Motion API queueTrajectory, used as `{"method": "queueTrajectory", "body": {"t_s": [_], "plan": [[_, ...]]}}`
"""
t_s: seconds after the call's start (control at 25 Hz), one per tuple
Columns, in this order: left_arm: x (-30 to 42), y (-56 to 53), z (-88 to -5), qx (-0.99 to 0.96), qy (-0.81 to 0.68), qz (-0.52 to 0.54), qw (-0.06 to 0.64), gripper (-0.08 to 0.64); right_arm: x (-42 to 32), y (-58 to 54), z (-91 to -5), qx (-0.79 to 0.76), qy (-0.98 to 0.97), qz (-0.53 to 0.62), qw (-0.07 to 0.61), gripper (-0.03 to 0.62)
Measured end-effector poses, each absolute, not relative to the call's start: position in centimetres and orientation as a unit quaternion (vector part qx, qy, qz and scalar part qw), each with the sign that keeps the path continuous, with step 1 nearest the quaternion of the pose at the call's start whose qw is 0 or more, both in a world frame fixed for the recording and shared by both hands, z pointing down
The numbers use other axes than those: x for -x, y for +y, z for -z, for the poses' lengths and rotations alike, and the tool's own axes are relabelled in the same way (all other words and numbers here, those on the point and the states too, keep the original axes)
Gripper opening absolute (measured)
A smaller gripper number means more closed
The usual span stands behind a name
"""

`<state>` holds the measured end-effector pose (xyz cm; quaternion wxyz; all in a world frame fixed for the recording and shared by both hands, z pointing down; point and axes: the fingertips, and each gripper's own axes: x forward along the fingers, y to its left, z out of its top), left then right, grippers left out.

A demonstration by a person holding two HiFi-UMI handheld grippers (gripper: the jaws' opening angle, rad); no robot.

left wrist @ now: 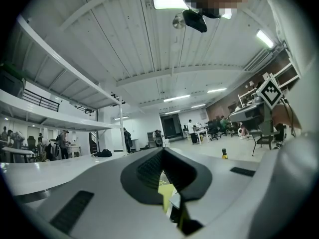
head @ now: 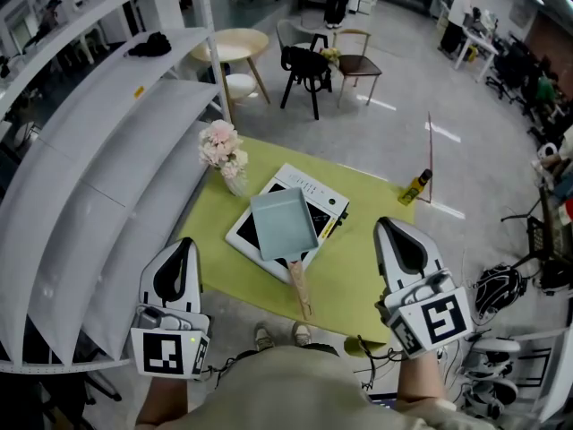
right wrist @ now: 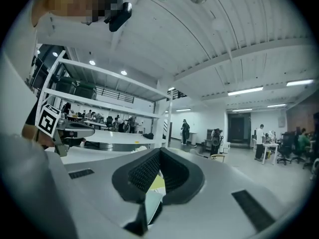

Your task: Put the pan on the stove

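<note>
In the head view a pale blue rectangular pan lies on the white induction stove, its wooden handle pointing toward me. Both sit on a yellow-green table. My left gripper hangs at the table's near left corner, shut and empty, well apart from the pan. On the near right edge of the table my right gripper is also shut with nothing in it. Each gripper view looks out over the room, jaws closed: left gripper, right gripper.
A vase of pink flowers stands at the table's far left corner, close to the stove. A yellow bottle sits at the far right corner. White shelving runs along the left. Chairs and a round table stand beyond.
</note>
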<state>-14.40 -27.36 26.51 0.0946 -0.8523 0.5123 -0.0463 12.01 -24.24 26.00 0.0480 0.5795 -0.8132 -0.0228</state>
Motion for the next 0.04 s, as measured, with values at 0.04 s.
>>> {"method": "queueTrajectory", "body": {"t_s": [0.04], "plan": [[14.28,-27.37,-26.32,0.853,0.511,0.046,0.097,0.008,-12.1,-24.3,-25.73,-0.581,-0.812,0.025,0.046,0.006]]}}
